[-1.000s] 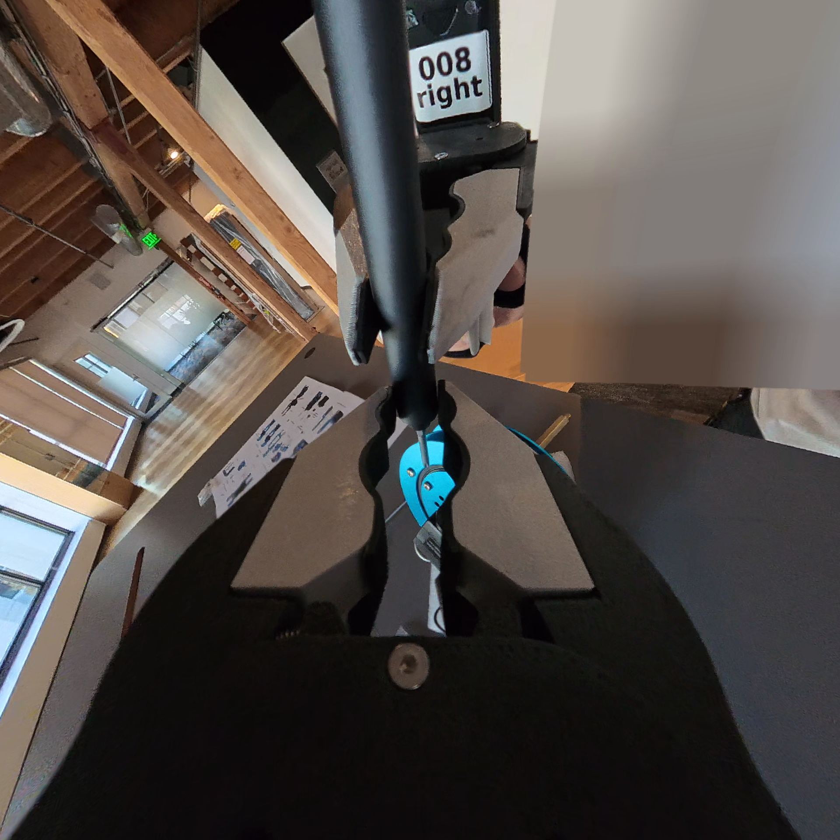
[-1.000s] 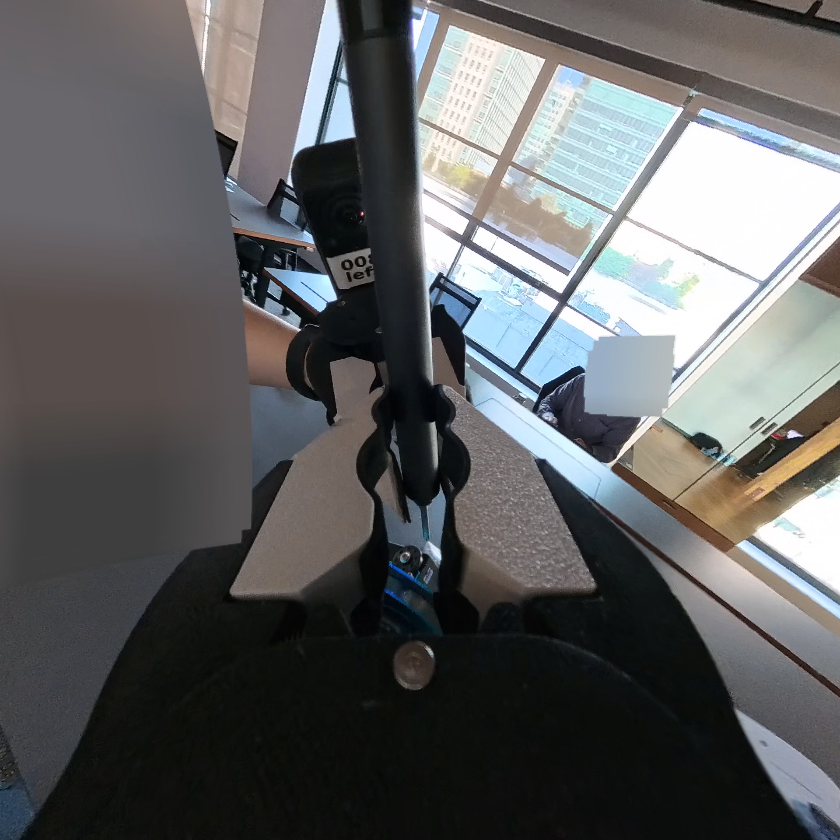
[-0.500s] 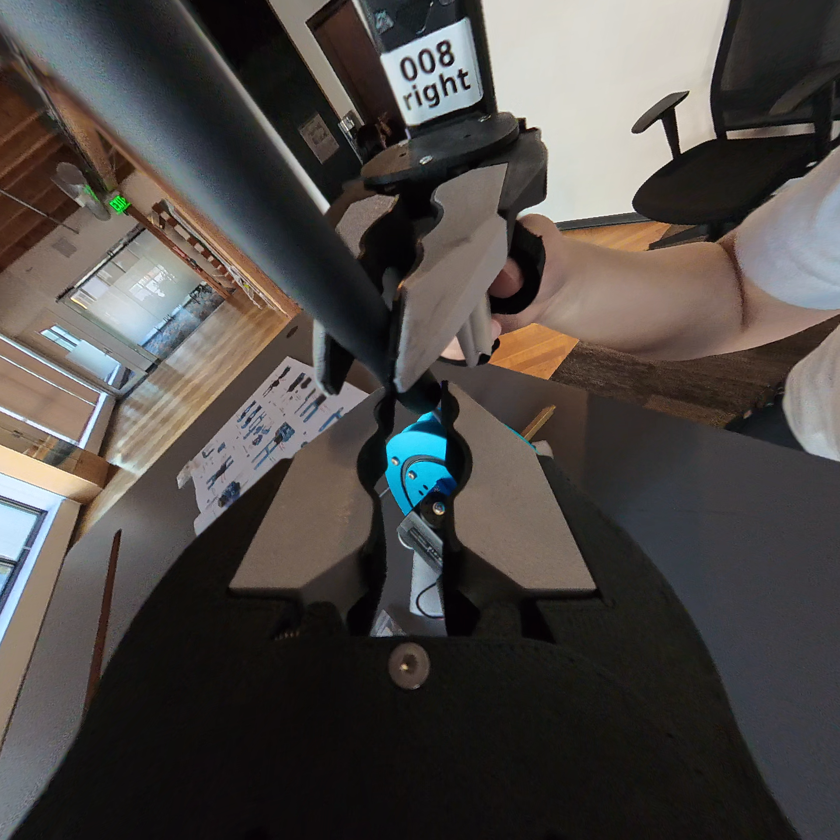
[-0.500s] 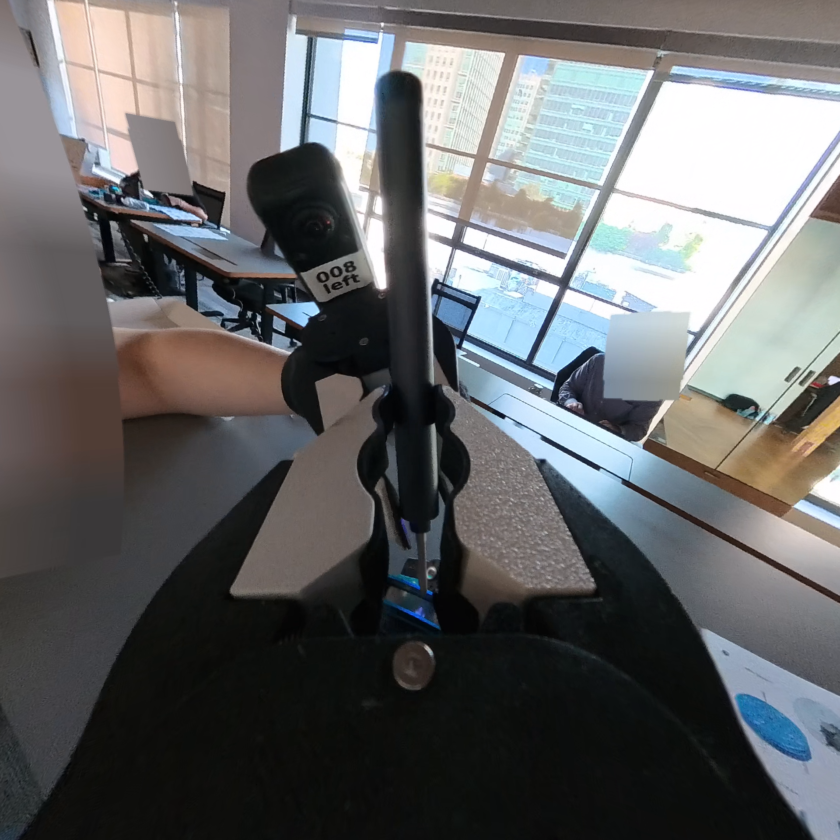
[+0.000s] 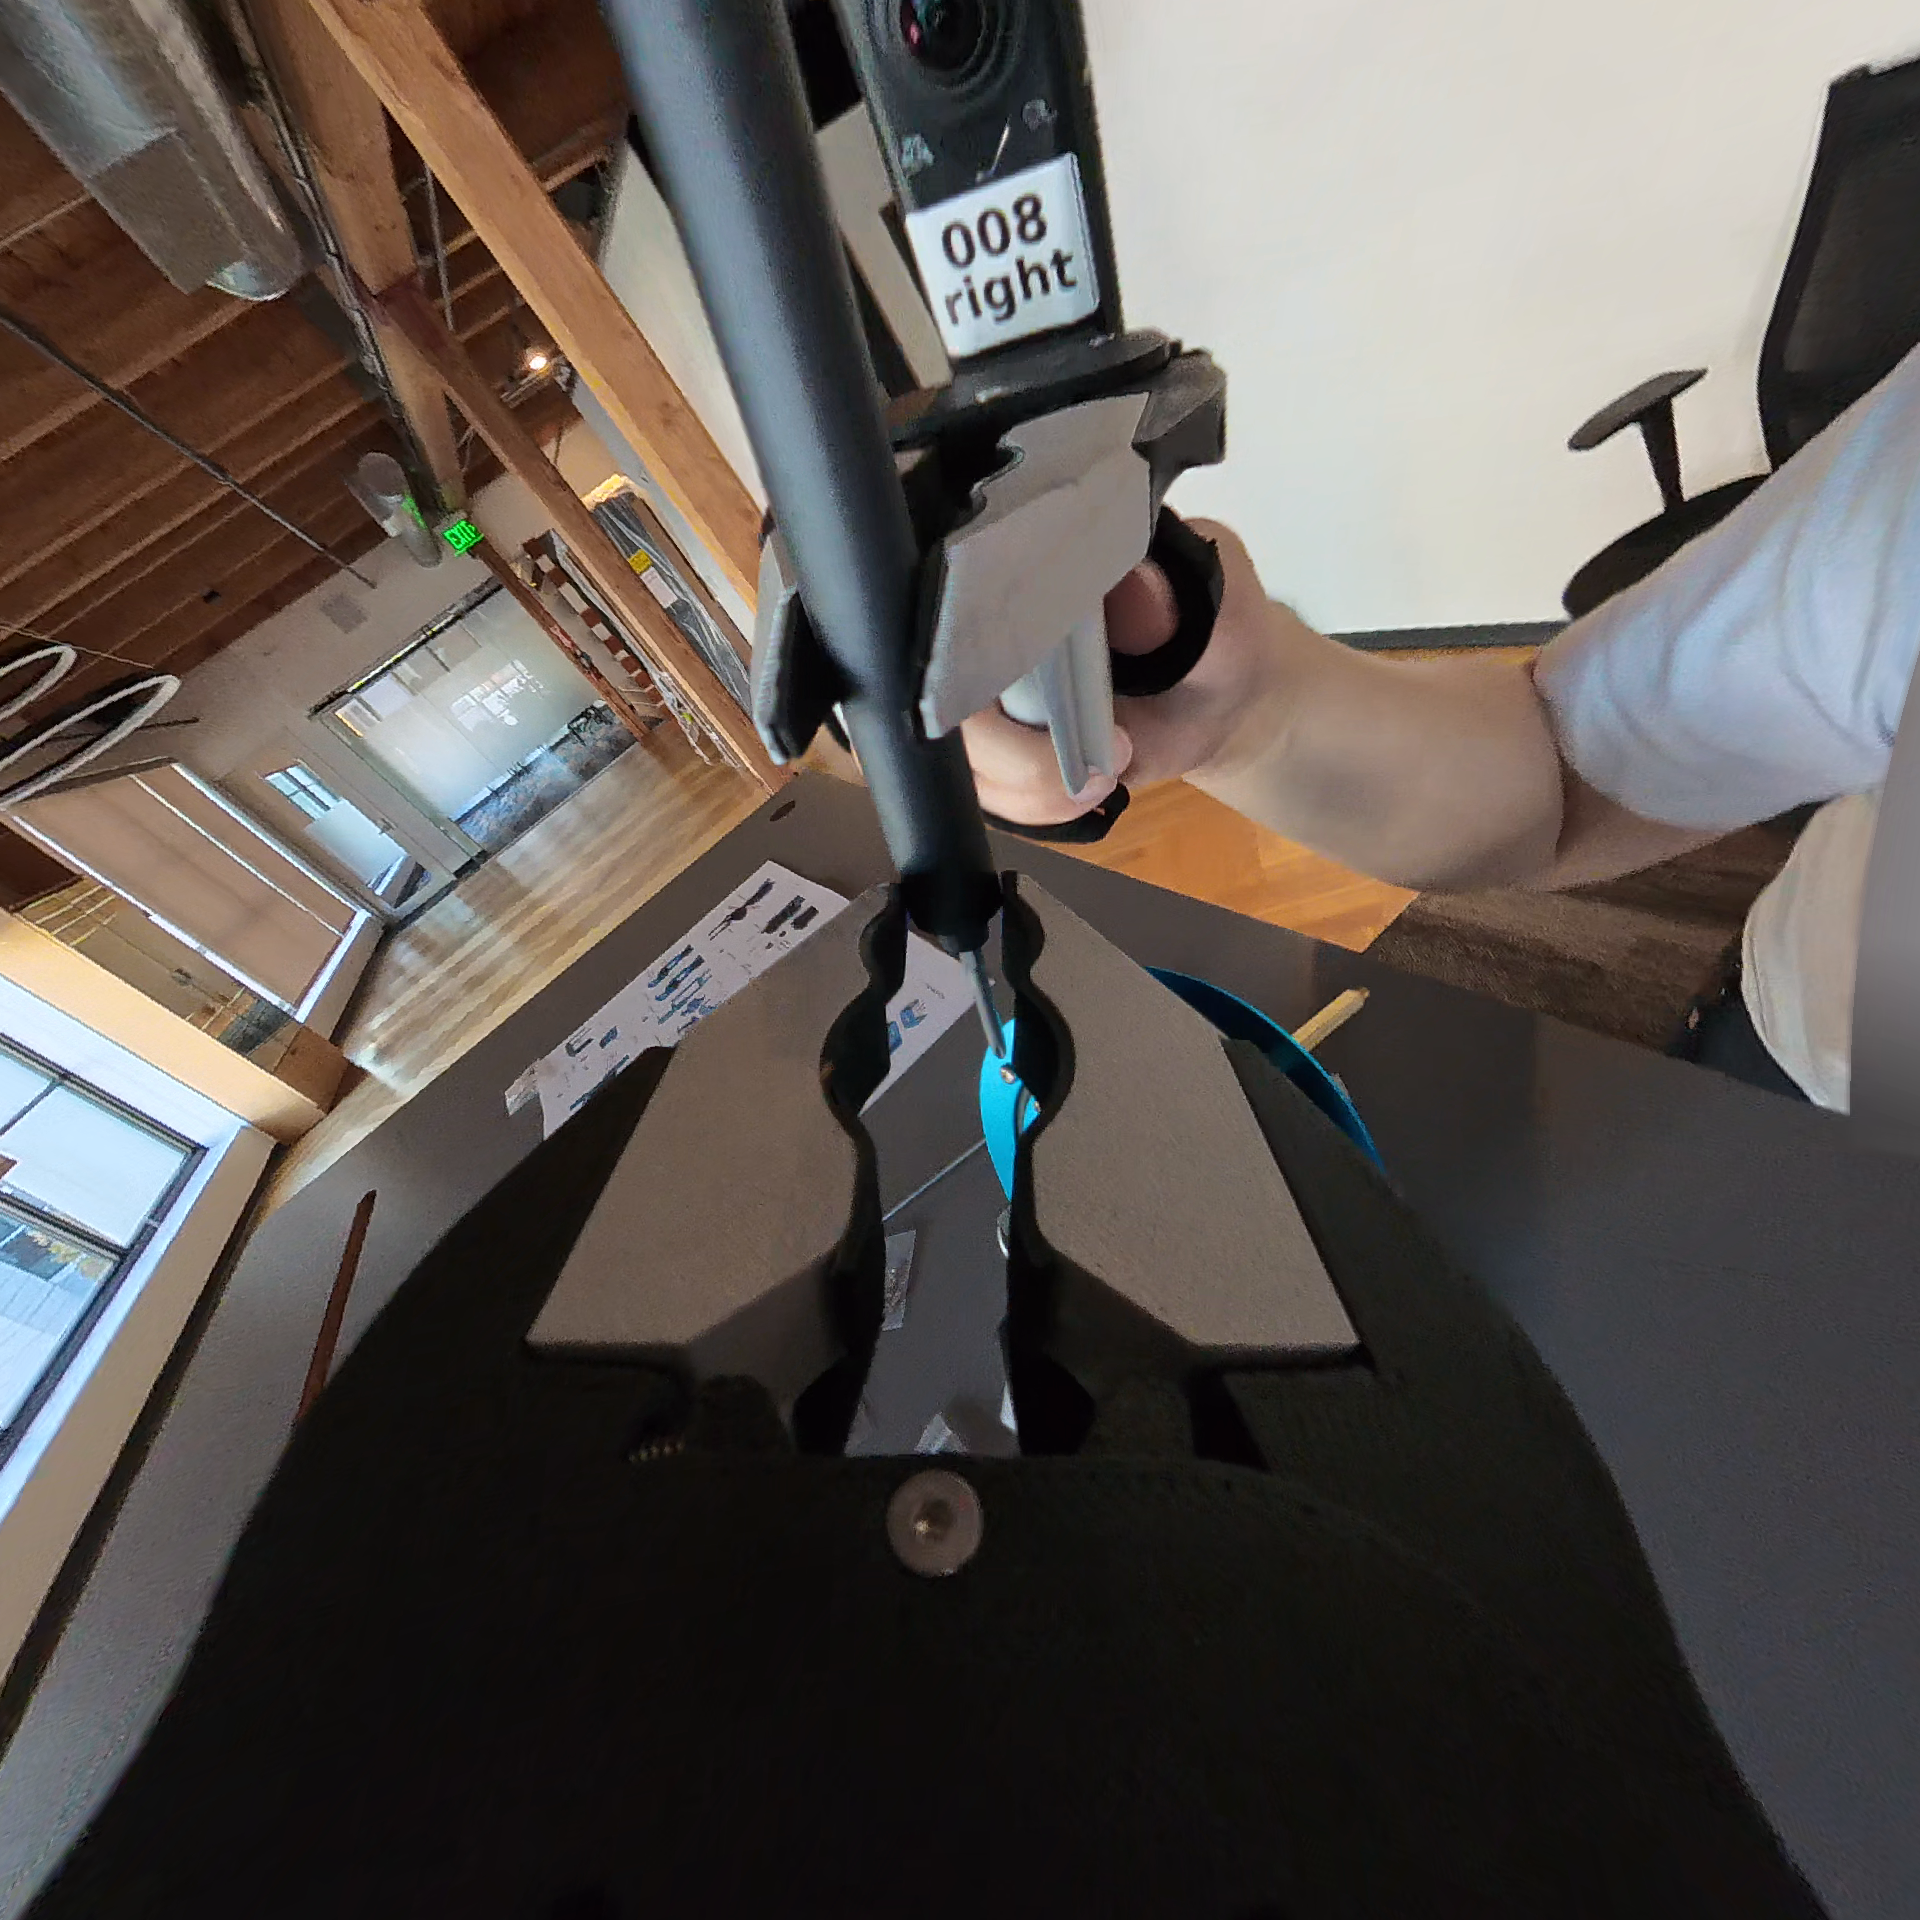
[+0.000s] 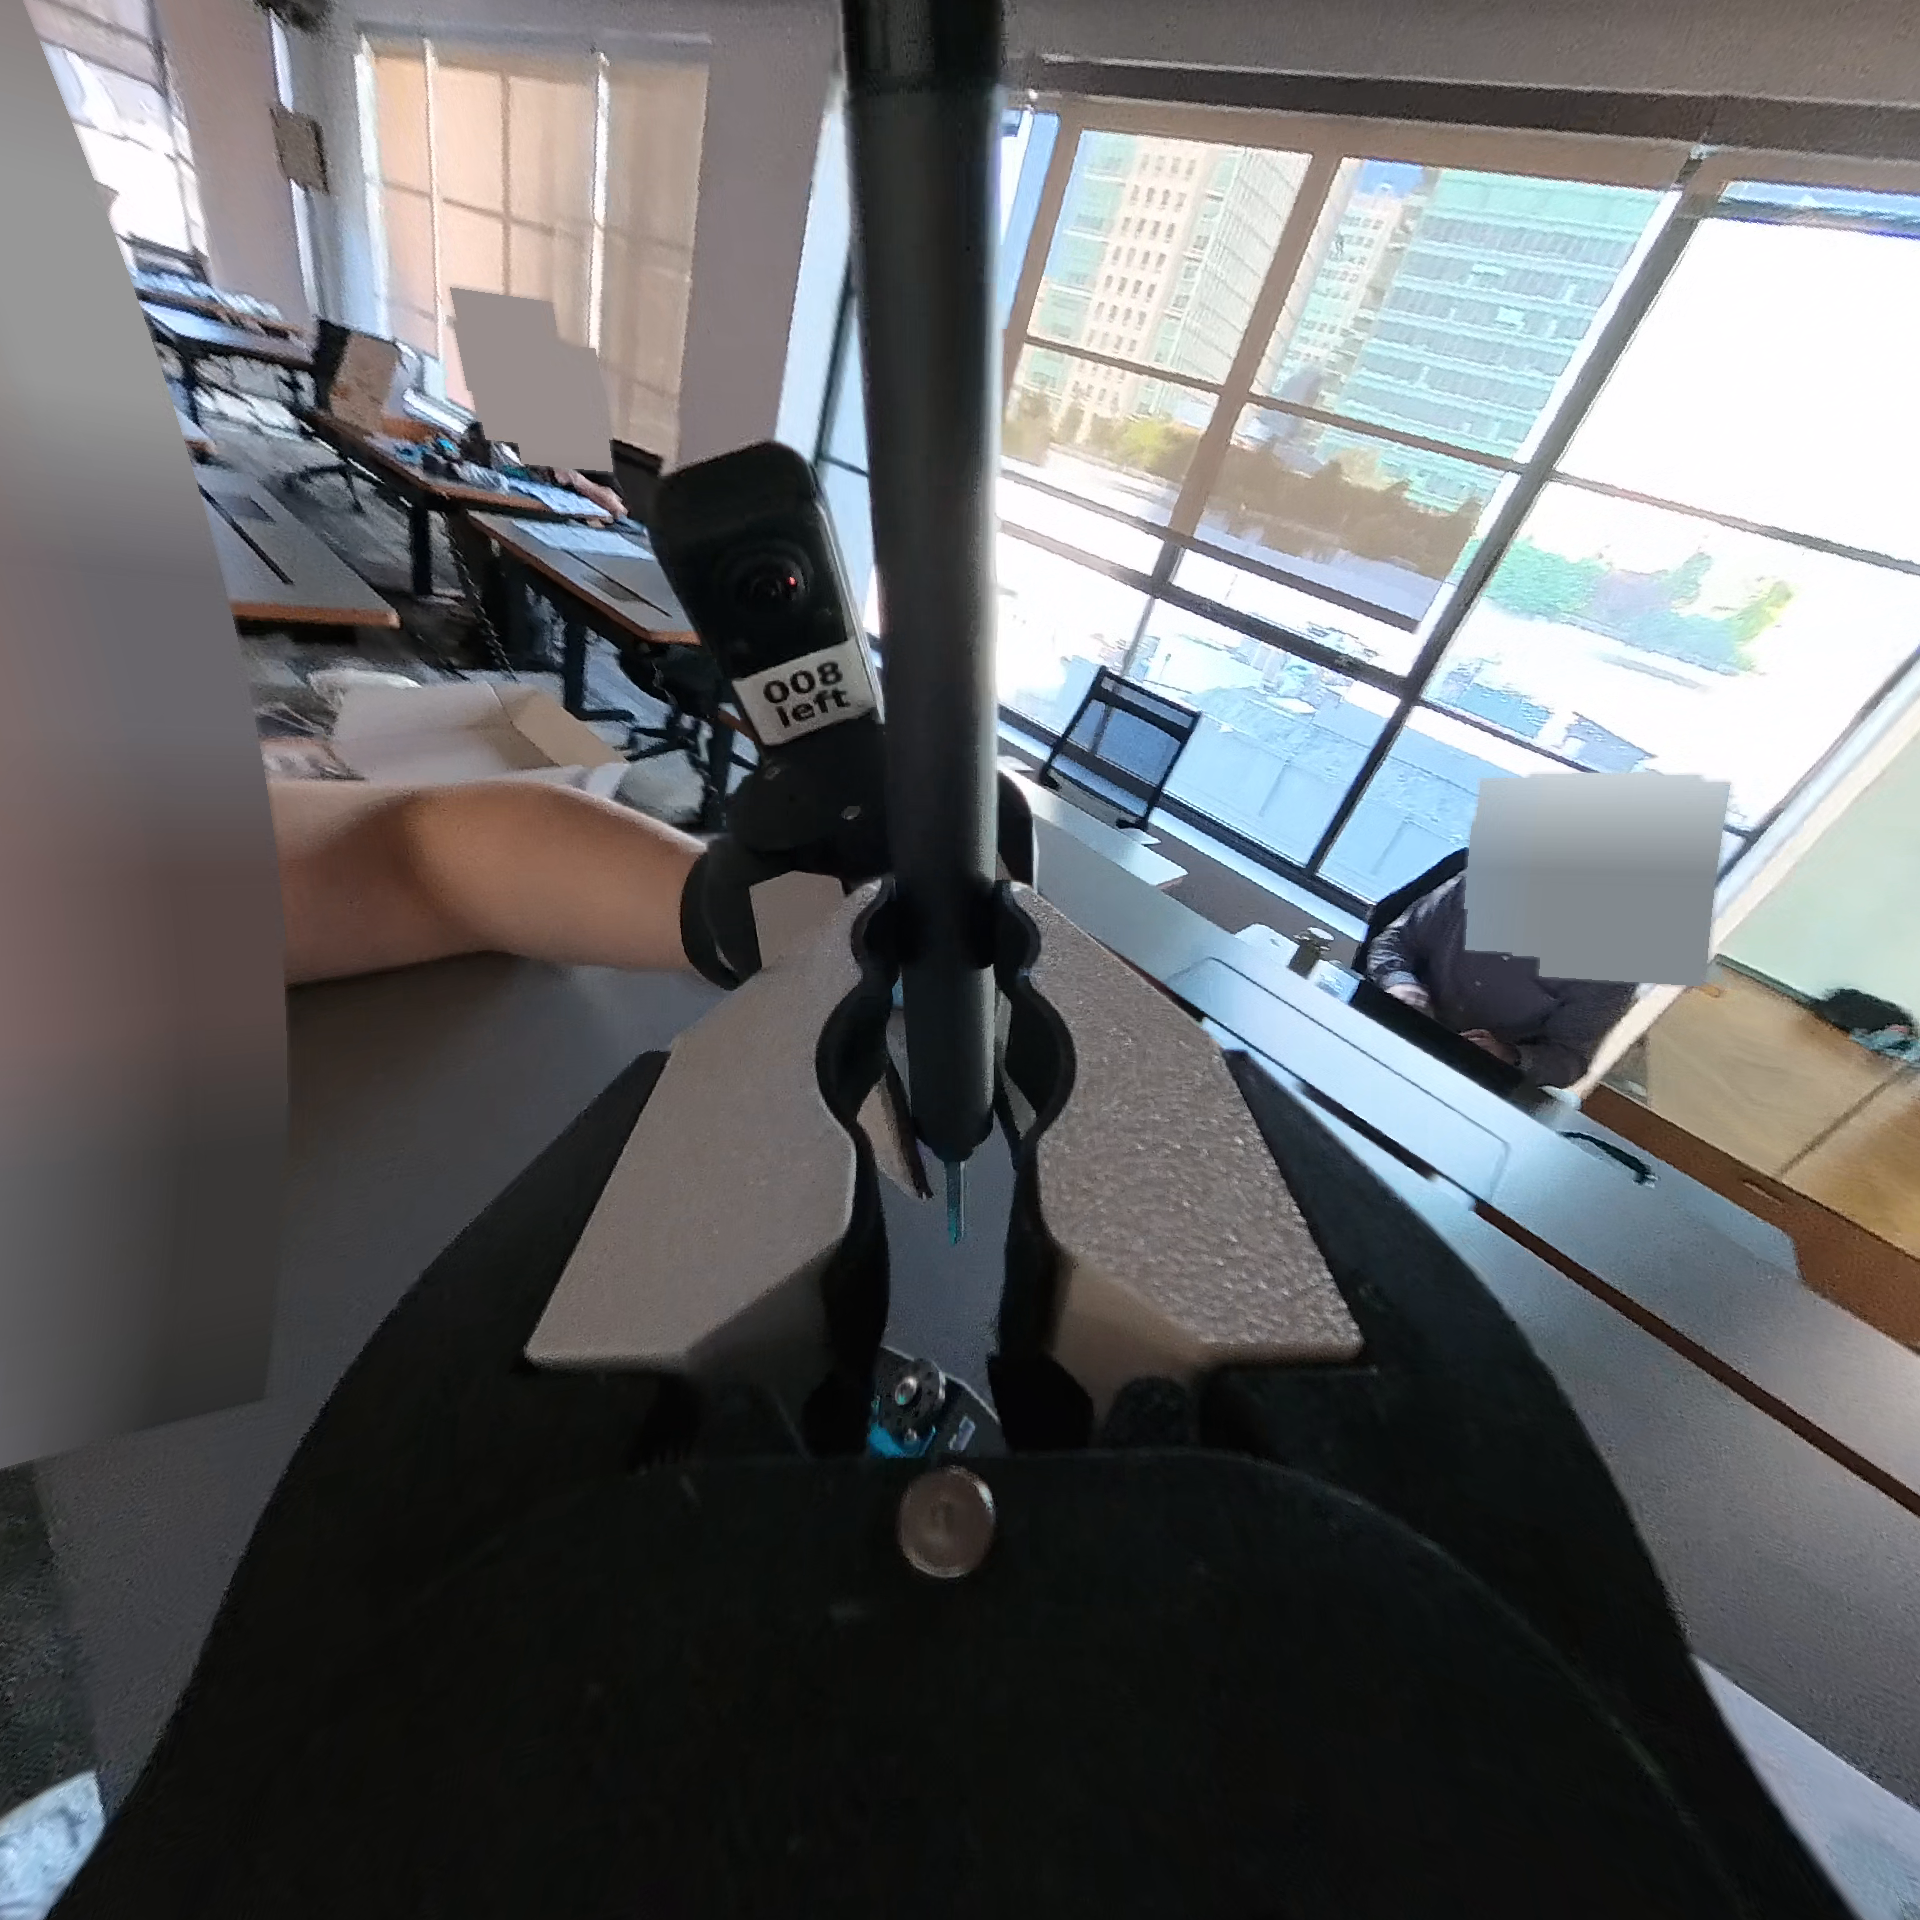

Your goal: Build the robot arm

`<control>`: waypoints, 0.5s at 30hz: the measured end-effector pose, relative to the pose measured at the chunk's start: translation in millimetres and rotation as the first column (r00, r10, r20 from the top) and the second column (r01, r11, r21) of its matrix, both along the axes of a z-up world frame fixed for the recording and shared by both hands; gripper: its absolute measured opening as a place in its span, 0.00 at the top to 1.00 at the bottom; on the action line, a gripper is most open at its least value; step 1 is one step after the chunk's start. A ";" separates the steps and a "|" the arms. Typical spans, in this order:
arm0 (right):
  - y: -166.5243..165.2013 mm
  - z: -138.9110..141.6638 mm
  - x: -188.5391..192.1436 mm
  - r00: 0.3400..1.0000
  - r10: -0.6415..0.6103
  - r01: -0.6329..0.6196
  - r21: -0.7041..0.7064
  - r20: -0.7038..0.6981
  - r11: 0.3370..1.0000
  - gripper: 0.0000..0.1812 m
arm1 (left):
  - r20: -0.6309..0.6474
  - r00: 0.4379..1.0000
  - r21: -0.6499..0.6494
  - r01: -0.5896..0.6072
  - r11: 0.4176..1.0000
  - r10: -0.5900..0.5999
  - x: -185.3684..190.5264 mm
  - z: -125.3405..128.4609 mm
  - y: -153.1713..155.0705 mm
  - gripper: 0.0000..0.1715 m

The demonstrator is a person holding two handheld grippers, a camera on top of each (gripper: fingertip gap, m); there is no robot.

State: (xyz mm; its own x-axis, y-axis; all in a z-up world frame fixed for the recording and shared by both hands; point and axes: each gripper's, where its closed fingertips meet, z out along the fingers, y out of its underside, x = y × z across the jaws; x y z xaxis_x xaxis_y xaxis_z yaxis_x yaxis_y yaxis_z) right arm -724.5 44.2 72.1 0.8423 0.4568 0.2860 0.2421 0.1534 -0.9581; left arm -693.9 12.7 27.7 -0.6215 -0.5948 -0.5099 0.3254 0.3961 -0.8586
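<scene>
Cataloguing by view, left wrist first:

- Left tool (image 5: 951,902): grey fingers drawn close with a narrow slot left between them. A thin metal piece lies against the inner edge of one finger. Whether it is pinched there cannot be told.
- Right tool (image 5: 852,727): seen opposite, held in a hand (image 5: 1195,707), clenched on the black screwdriver (image 5: 790,364).
- Screwdriver: the shaft slants down between the left tool's fingertips. Its thin bit (image 5: 985,1003) ends at, or just above, a small screw on the blue disc (image 5: 1288,1049). Contact is not clear.
- Blue disc: on the grey counter (image 5: 1662,1351), largely covered by the left tool's fingers, with only its rim and a sliver showing.
- Also on the counter: a printed sheet (image 5: 727,966) beyond the fingers, a pale stick (image 5: 1330,1013) past the disc, and a dark wooden strip (image 5: 332,1309) towards the edge.
- Background: an office chair (image 5: 1849,312), cut off by the frame.

Right wrist view:

- Right tool: fingers shut around the screwdriver's lower shaft, which stands upright and runs out of the top of the frame.
- Bit: points down in the gap between the fingers, above a small black-and-blue part (image 6: 906,1397). That part is mostly hidden by the tool body and hard to identify.
- Left tool: behind the shaft, with only its camera housing and mount showing and its fingers covered.
- Forearm (image 6: 468,873): rests just over the counter.
- Seated person (image 6: 1475,997): at a far desk by the windows.
</scene>
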 end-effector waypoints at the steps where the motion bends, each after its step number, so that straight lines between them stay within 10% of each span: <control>1: 0.7 0.5 0.6 1.000 0.023 -0.023 -0.004 -0.019 1.000 0.92 | 0.005 1.000 -0.019 -0.003 1.000 0.003 1.0 0.8 1.3 0.91; 15: 28.4 6.0 25.1 0.982 0.169 -0.176 -0.088 -0.082 0.980 0.92 | 0.023 0.991 -0.133 -0.128 0.983 0.133 25.2 8.0 36.7 0.88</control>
